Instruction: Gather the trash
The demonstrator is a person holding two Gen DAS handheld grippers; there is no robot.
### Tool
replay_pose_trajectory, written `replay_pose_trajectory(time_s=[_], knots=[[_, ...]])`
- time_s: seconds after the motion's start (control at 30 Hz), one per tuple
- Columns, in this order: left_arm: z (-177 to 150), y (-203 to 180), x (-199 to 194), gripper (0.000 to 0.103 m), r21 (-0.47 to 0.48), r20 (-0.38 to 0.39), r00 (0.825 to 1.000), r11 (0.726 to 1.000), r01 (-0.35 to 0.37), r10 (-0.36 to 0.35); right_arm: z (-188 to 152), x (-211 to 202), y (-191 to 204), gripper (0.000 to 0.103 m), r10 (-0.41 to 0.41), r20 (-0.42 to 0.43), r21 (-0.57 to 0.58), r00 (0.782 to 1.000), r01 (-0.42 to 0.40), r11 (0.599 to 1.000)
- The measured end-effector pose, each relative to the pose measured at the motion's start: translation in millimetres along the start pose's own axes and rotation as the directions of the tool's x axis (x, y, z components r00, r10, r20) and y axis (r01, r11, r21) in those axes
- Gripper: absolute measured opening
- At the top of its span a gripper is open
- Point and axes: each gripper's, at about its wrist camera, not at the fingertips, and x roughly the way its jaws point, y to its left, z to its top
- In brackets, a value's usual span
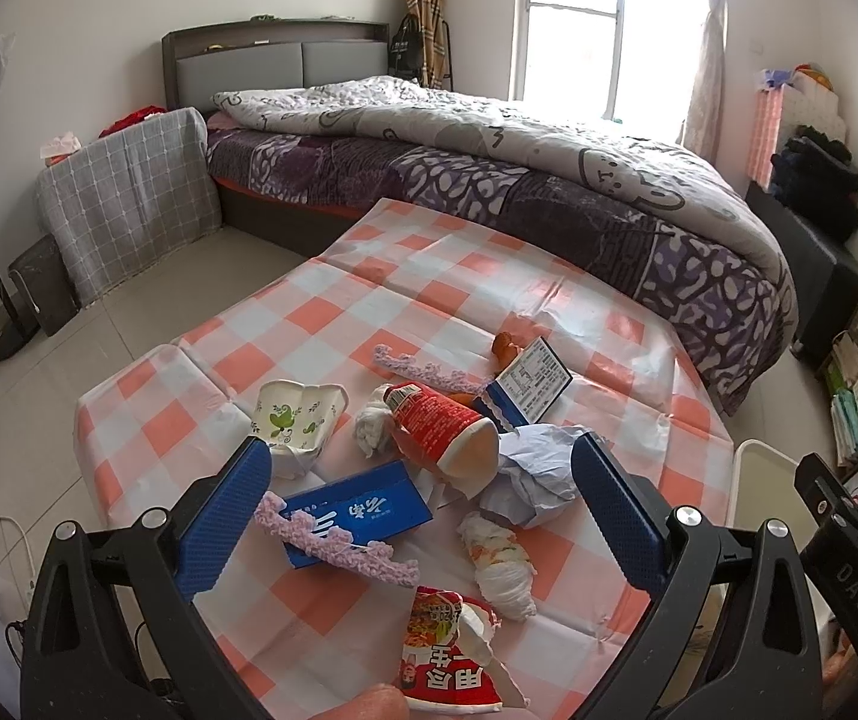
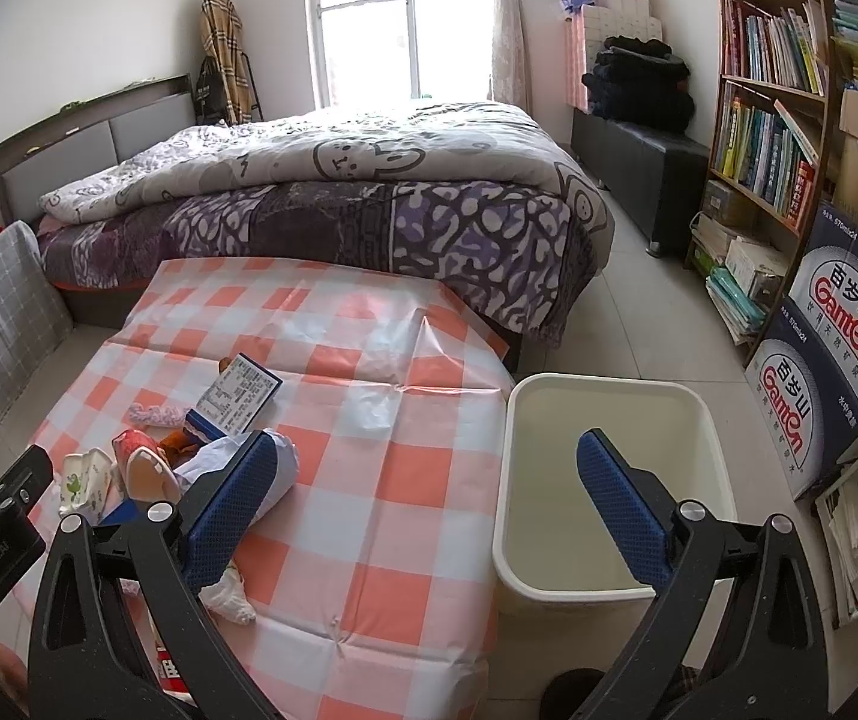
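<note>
Trash lies on a table with a pink-and-white checked cloth (image 1: pixel 339 312): a crushed white paper cup (image 1: pixel 294 417), a red noodle cup (image 1: pixel 444 429) on its side, a blue box (image 1: pixel 357 510) with a pink crochet strip (image 1: pixel 333 546), crumpled lilac paper (image 1: pixel 534 474), a tissue wad (image 1: pixel 498 561), a red wrapper (image 1: pixel 450 660) and a dark blue carton (image 1: pixel 534 381). My left gripper (image 1: pixel 420 507) is open and empty above the pile. My right gripper (image 2: pixel 429 492) is open and empty, over the table's right edge beside a white bin (image 2: pixel 609 480). The carton (image 2: pixel 243 393) shows there too.
A bed with a purple patterned quilt (image 2: pixel 369 192) stands behind the table. A bookshelf (image 2: pixel 777 120) and stacked water cartons (image 2: pixel 837 348) stand at the right. A covered stand (image 1: pixel 129 198) and a fan base (image 1: pixel 9 342) are at the left on the tiled floor.
</note>
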Motion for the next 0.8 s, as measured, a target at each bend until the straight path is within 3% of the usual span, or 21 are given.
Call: replay_pose_trajectory(time_s=[0.27, 0.67, 0.8], knots=[[-5, 7, 6, 0.097, -0.008, -0.003, 1.0, 1.0, -0.009, 0.009, -4, 1, 1, 0.096, -0.002, -0.005, -0.007, 1.0, 0.002, 1.0], [-6, 36, 12, 0.097, -0.068, -0.069, 0.996, 0.995, -0.066, 0.062, -6, 5, 13, 0.096, -0.002, -0.039, -0.037, 0.999, 0.0, 0.999], [2, 51, 18, 0.097, -0.127, -0.145, 0.989, 0.991, -0.033, 0.014, -4, 10, 16, 0.096, 0.019, -0.085, -0.037, 0.996, -0.022, 0.999]])
